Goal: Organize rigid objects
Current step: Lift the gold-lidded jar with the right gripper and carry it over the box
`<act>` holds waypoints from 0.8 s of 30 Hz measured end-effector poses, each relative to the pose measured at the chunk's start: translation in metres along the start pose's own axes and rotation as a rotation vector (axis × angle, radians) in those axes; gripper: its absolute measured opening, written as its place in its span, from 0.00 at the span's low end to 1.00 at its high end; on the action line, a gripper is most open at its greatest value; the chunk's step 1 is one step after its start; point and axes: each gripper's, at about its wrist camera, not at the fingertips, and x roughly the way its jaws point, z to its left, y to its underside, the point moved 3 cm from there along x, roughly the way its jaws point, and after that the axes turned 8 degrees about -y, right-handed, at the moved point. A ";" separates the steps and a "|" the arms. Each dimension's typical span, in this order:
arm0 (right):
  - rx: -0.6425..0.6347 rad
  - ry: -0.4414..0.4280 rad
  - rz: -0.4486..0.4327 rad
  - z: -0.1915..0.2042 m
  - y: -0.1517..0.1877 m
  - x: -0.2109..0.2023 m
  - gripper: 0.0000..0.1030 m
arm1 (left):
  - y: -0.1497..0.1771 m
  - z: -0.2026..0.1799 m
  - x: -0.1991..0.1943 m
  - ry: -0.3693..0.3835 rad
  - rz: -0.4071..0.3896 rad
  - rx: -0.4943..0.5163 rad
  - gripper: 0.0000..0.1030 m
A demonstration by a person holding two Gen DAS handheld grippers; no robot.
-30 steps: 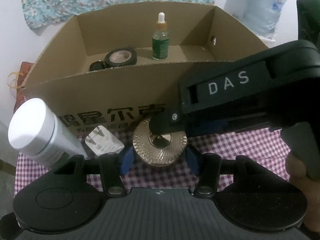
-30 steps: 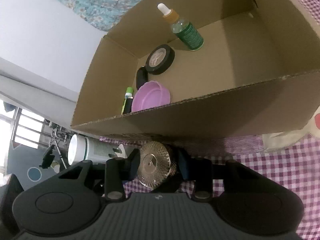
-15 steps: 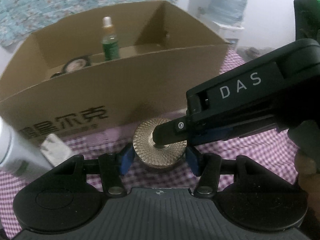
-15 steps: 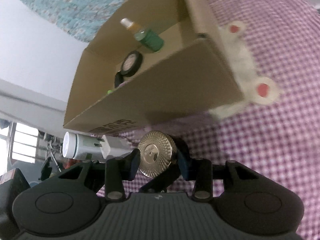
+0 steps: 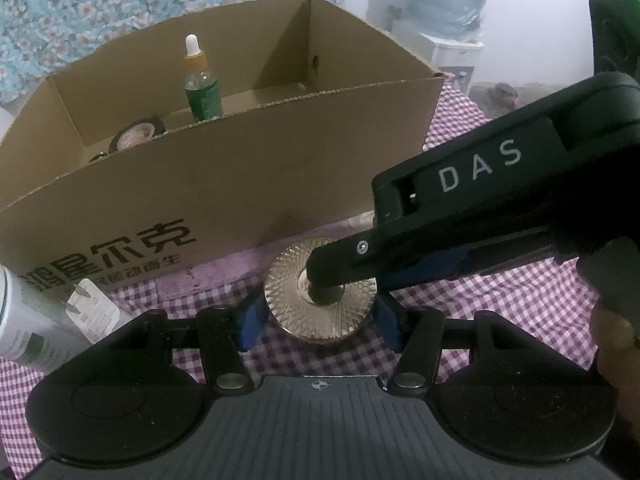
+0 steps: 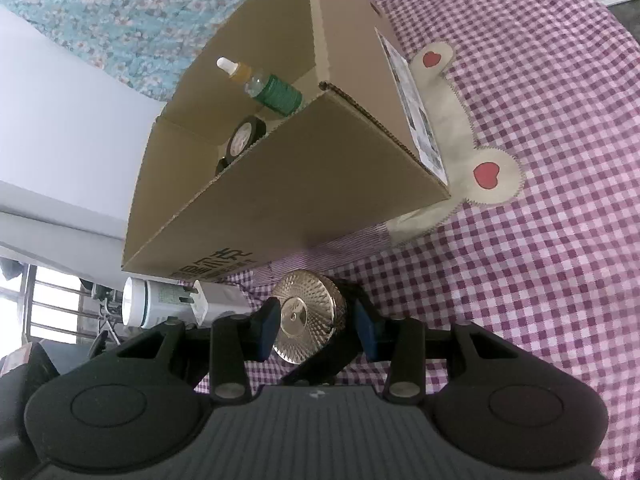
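Observation:
A gold jar with a ridged round lid (image 5: 320, 304) hangs just over the checked cloth in front of the cardboard box (image 5: 240, 184). My left gripper (image 5: 320, 320) is shut on it, its blue pads against the lid's two sides. My right gripper (image 6: 316, 320) is also shut on the gold jar (image 6: 308, 316), which it takes from the other direction. In the left wrist view its black upper finger (image 5: 352, 256) lies across the lid's centre. The jar's underside is hidden.
In the box (image 6: 300, 184) stand a green dropper bottle (image 5: 202, 92) and a black tape roll (image 5: 138, 136). A white bottle (image 6: 160, 308) and a white plug (image 6: 198, 300) lie on the cloth left of the jar. A beige patch with red hearts (image 6: 452, 120) lies by the box's right side.
Both grippers, still holding the jar, have shifted rightward along the box front and rolled. The white bottle and plug have slid toward the left edge of the left wrist view.

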 end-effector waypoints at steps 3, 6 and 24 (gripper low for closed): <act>0.006 0.000 0.001 -0.003 -0.001 0.001 0.43 | -0.002 0.000 0.003 -0.001 0.010 -0.006 0.56; 0.016 -0.002 0.000 -0.006 -0.002 0.001 0.43 | -0.004 0.000 0.006 -0.003 0.014 -0.007 0.56; -0.004 0.005 -0.005 -0.002 0.002 0.003 0.43 | -0.006 0.001 0.009 -0.003 0.022 0.004 0.55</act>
